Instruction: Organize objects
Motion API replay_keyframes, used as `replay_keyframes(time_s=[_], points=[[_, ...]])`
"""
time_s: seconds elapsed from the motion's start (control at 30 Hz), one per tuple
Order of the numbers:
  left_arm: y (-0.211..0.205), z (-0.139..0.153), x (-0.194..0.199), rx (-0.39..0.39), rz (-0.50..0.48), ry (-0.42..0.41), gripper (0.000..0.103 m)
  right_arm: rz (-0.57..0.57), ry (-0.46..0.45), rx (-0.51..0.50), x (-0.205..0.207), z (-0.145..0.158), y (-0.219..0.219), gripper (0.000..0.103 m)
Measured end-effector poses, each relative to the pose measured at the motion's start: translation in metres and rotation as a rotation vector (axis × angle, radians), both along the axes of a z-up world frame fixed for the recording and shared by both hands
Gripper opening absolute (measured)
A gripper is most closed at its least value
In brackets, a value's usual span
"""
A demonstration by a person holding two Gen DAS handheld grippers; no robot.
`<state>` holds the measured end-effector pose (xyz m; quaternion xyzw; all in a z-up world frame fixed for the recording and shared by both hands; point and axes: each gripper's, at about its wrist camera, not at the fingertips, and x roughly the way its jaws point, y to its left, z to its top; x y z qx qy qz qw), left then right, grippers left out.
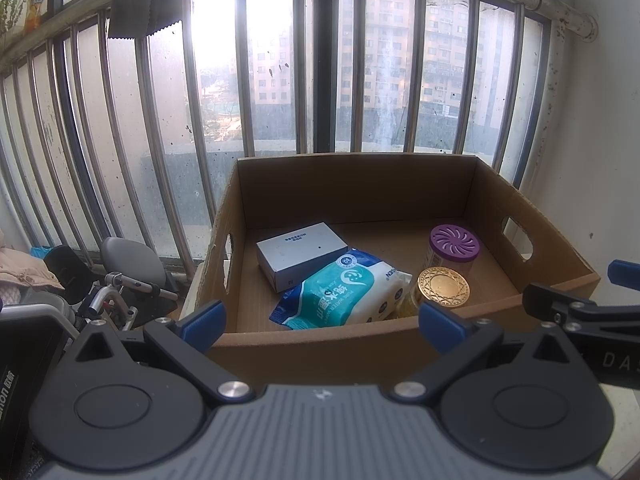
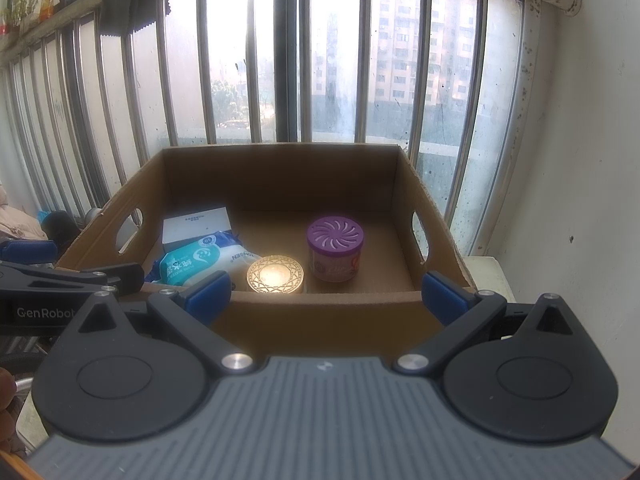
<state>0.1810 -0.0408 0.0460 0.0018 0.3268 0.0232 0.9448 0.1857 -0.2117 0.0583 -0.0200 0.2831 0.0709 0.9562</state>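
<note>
An open cardboard box (image 1: 500,204) (image 2: 280,176) stands by the barred window. Inside lie a white carton (image 1: 300,254) (image 2: 196,226), a teal wet-wipes pack (image 1: 344,292) (image 2: 196,260), a gold-lidded jar (image 1: 443,286) (image 2: 275,274) and a purple-lidded air freshener (image 1: 456,242) (image 2: 335,254). My left gripper (image 1: 320,322) is open and empty, just short of the box's near wall. My right gripper (image 2: 326,294) is open and empty at the same wall, to the right of the left one. The right gripper's finger shows at the left wrist view's right edge (image 1: 568,308).
Metal window bars (image 1: 300,60) run behind the box. A white wall (image 2: 580,160) is on the right. A folded wheelchair or stroller (image 1: 120,280) and pink bedding (image 1: 20,276) sit at the left. A dark cloth (image 1: 140,8) hangs on the rail.
</note>
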Motion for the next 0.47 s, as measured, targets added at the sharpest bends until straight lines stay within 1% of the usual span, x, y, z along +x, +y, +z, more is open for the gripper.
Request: replay_keyframes(time_s=[0.47], points=[[-0.0026, 0.0013, -0.0038, 0.000, 0.007, -0.005, 0.103, -0.001, -0.004, 0.000, -0.0022, 0.0013, 0.0003, 0.102]])
